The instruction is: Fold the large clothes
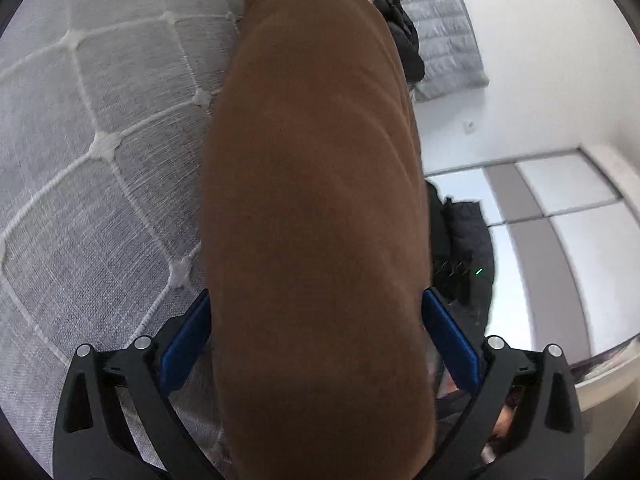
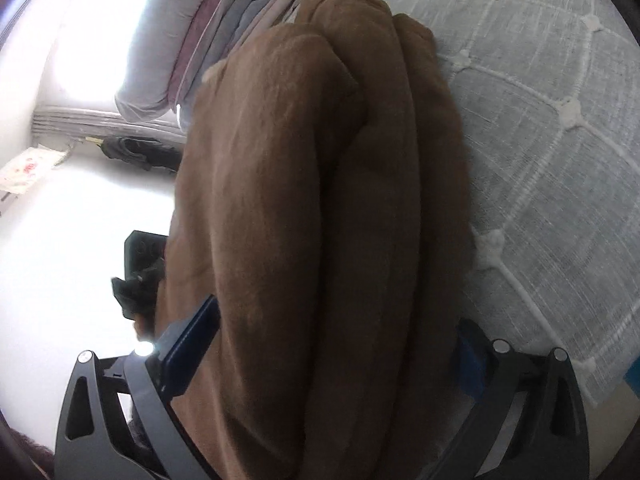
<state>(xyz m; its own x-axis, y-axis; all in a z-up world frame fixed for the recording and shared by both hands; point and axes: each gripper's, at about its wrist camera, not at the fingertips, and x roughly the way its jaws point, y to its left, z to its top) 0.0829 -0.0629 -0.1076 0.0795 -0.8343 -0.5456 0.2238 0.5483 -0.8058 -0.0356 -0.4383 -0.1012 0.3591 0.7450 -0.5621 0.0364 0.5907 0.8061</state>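
A thick brown fleece garment (image 1: 316, 216) fills the middle of both wrist views, its nap soft and matte, with no seams or fastenings in sight. In the left wrist view it runs as one smooth, rounded roll from the bottom edge up toward a pale collar-like edge at the top. In the right wrist view the same garment (image 2: 320, 216) shows as three or four fat lengthwise folds bunched side by side, with deep shadowed creases between them.

The left gripper (image 1: 316, 316) has its blue-padded jaws spread wide on either side of the roll, the fabric filling the gap between them. The right gripper (image 2: 336, 340) likewise straddles the bunched folds, jaws wide apart with cloth between the pads.

The garment lies along a grey quilted mattress (image 1: 88, 152) stitched in white diamond lines, which also shows in the right wrist view (image 2: 552, 92). A dark piece of clothing (image 1: 404, 36) sits just beside the garment's far end.
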